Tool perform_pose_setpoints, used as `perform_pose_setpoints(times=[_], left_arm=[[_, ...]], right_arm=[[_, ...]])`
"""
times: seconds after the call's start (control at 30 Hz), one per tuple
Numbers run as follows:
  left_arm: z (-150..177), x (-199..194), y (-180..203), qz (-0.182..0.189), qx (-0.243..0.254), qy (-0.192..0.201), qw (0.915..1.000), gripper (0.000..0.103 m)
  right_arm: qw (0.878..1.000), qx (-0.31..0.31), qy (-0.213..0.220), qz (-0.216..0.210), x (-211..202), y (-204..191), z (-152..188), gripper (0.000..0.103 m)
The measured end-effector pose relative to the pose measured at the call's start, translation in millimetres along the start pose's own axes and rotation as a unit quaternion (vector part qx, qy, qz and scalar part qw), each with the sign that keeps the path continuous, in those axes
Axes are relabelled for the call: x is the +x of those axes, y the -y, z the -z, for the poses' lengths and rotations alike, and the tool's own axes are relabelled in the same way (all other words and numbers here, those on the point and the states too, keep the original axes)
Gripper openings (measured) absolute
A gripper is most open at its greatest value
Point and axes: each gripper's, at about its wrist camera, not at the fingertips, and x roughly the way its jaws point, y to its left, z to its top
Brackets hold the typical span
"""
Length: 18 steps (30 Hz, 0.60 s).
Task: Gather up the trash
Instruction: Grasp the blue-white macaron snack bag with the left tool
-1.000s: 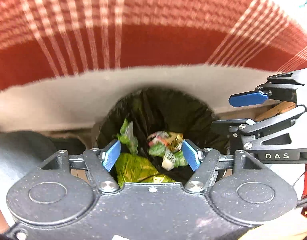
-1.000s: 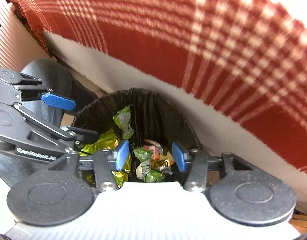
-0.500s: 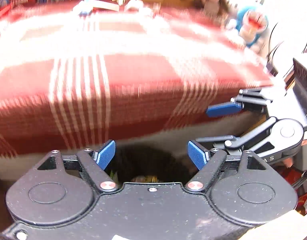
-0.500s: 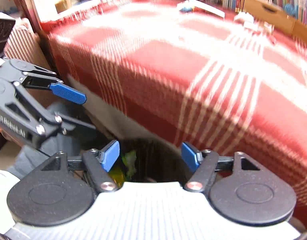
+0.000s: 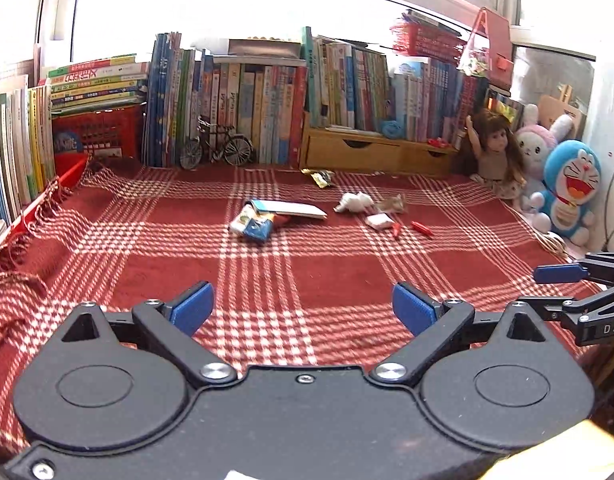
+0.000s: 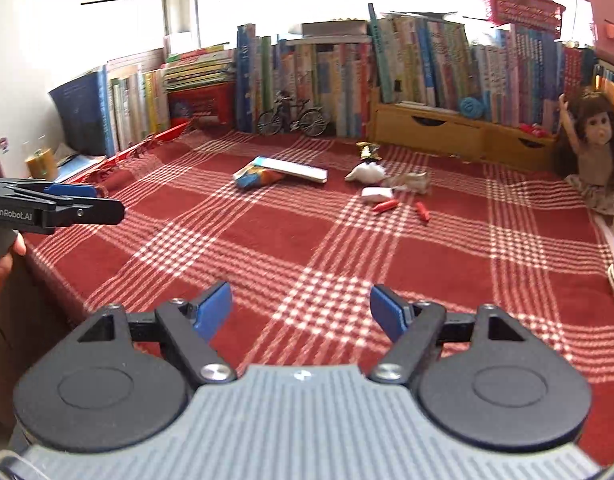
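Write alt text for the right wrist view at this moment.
The right hand-held gripper hangs open and empty over a red plaid blanket. Farther back lie a snack packet, a crumpled tissue and two red wrappers, before a row of books.

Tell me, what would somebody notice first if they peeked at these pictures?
Probably the big red checked blanket covering the whole surface, with bits of trash and a thin book scattered near its far middle. Behind it stands a long row of books with a tiny bicycle model in front, and a doll and a blue cat toy sit in the far right corner. Up close, the left tool and right tool hang open and empty.
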Motion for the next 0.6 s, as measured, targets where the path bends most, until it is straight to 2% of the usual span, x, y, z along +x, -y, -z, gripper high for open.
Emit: perform_pose_setpoints(times=[0.1, 0.2, 0.27, 0.4, 0.5, 0.6], left_arm=[[-17, 42, -9, -0.019, -0.008, 0.002, 0.9998, 0.096], [-34, 86, -18, -0.017, -0.027, -0.007, 0.9995, 0.095], [-43, 113, -22, -0.014, -0.034, -0.005, 0.9993, 0.094], [-54, 168, -28, -0.030, -0.026, -0.029, 0.9988, 0.091], [-54, 199, -31, -0.033, -0.028, -0.054, 0.9976, 0.090], [-55, 224, -34, -0.034, -0.033, -0.071, 0.9964, 0.090]], right_arm=[[0.999, 0.010, 0.006, 0.035, 25, 22, -13, 0.085], [0.998, 0.022, 0.002, 0.065, 52, 39, -28, 0.083], [0.996, 0.033, -0.004, 0.078, 73, 52, -37, 0.081], [0.993, 0.034, -0.022, 0.112, 114, 72, -51, 0.070], [0.991, 0.036, -0.046, 0.122, 141, 83, -55, 0.061], [0.990, 0.034, -0.063, 0.123, 165, 89, -58, 0.059]])
